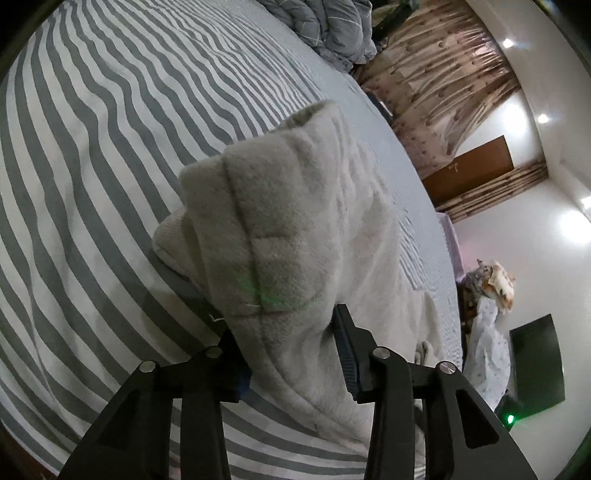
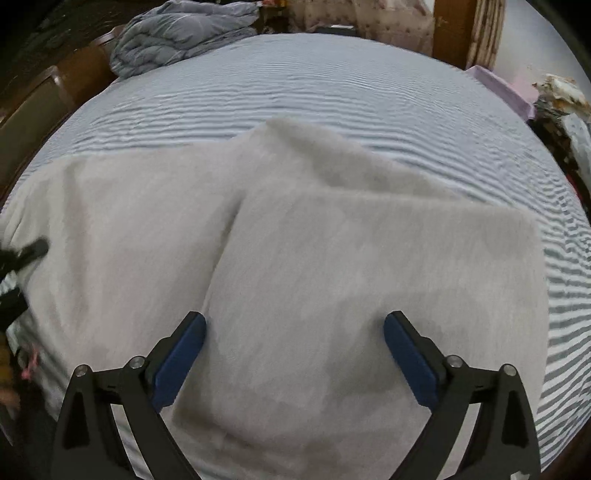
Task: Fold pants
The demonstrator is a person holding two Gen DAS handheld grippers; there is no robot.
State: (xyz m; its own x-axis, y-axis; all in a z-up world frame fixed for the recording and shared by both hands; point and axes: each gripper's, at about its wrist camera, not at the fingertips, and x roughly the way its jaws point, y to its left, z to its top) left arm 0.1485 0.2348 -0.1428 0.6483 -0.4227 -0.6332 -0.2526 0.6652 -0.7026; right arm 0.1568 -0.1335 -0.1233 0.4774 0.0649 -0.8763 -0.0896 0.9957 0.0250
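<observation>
Striped bedding [image 1: 92, 184], grey on white, covers the bed we work over; a rumpled grey quilt [image 1: 328, 26] lies at its far end, with patterned curtains [image 1: 436, 85] and a brown door [image 1: 469, 173] beyond.

Left wrist view, as we record it:
- Left gripper [image 1: 291, 350]: jaws drawn in on a thick bunch of the pants [image 1: 280, 229], cream fleece, which fills the gap between the fingers and stands up ahead of them. One blue-padded finger [image 1: 345, 350] shows; the other is mostly hidden behind the cloth.
- A stitched seam runs across the held bunch.
- More of the same fleece trails down to the right onto the bed.
- A dark panel [image 1: 535, 362] leans by the white wall on the right.

Right wrist view, as we record it:
- Right gripper [image 2: 294, 354]: jaws spread wide, holding nothing that we can see, both blue pads [image 2: 177, 362] apart over the fleece.
- The pants [image 2: 332, 277] lie spread on the striped sheet [image 2: 369, 92], one layer folded over another, its edge running diagonally up the middle.
- Grey quilt [image 2: 177, 33] at the upper left, by a brown wooden frame [image 2: 44, 99].
- A lilac item [image 2: 502, 88] sits at the bed's right edge.
- At the far left edge a dark blurred object [image 2: 22, 254] touches the fleece; we cannot tell what it is.
</observation>
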